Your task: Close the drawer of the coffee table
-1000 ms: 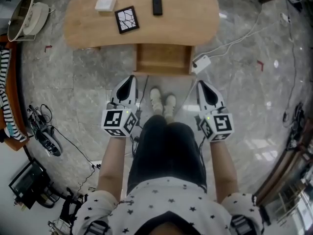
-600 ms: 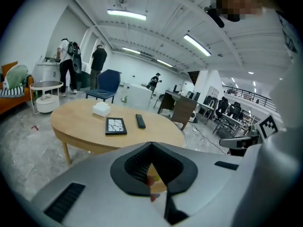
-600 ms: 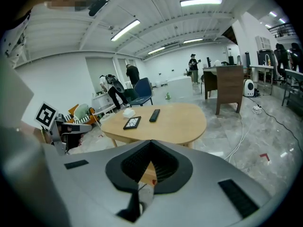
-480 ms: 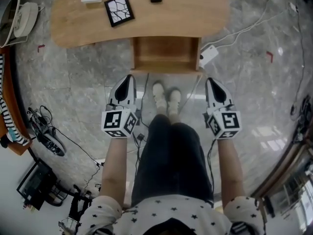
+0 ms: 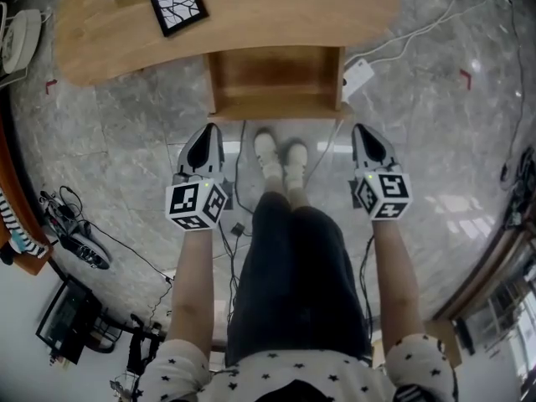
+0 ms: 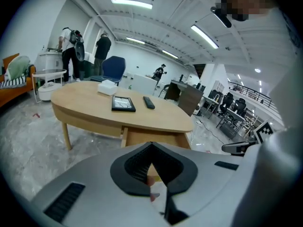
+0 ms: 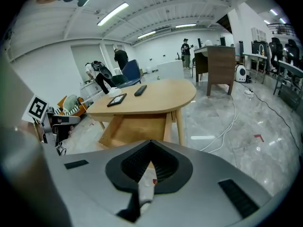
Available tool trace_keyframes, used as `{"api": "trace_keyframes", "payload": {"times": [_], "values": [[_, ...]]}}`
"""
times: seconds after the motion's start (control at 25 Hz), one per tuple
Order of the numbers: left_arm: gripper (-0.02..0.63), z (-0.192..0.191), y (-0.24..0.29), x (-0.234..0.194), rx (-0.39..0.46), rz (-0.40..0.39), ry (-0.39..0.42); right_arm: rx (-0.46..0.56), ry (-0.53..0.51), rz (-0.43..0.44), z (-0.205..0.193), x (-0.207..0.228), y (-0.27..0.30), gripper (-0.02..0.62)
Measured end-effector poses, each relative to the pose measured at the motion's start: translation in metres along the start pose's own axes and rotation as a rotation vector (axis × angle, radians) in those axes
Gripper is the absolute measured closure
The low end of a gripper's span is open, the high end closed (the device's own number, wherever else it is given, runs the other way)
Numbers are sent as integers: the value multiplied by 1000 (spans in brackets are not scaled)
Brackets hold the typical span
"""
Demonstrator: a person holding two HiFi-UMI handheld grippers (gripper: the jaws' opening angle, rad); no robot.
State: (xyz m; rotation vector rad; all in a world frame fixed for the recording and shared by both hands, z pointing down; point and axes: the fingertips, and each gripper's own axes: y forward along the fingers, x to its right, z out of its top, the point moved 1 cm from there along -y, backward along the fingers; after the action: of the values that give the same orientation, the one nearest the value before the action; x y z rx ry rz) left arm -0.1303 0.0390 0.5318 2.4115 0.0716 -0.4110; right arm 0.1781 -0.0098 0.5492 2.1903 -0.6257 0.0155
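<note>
The drawer (image 5: 275, 78) sticks out open from under the coffee table's tabletop (image 5: 352, 7), its front facing the person's shoes (image 5: 280, 156). Down low, the left hand-held gripper (image 5: 208, 132) and the right hand-held gripper (image 5: 365, 132) flank those shoes, both clenched tight and empty, just short of the drawer front.

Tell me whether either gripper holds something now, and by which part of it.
Nothing is held. The left gripper and the right gripper are both shut and empty; neither touches the open drawer.

Open-plan office; desks (image 7: 215, 63), office chairs (image 6: 113, 69); ceiling strip lights (image 6: 131, 4)
</note>
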Motion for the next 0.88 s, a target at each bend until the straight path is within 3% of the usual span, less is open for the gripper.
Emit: {"api": "trace_keyframes", "payload": {"times": [0.44,0.88], "values": [[598,-52,25,-31,-114,41,-1,-110,8,-46,-54,27,37,588],[591,-80,39,-49,-258,31,101,-225,-61,-28,-78,39,60,588]]}}
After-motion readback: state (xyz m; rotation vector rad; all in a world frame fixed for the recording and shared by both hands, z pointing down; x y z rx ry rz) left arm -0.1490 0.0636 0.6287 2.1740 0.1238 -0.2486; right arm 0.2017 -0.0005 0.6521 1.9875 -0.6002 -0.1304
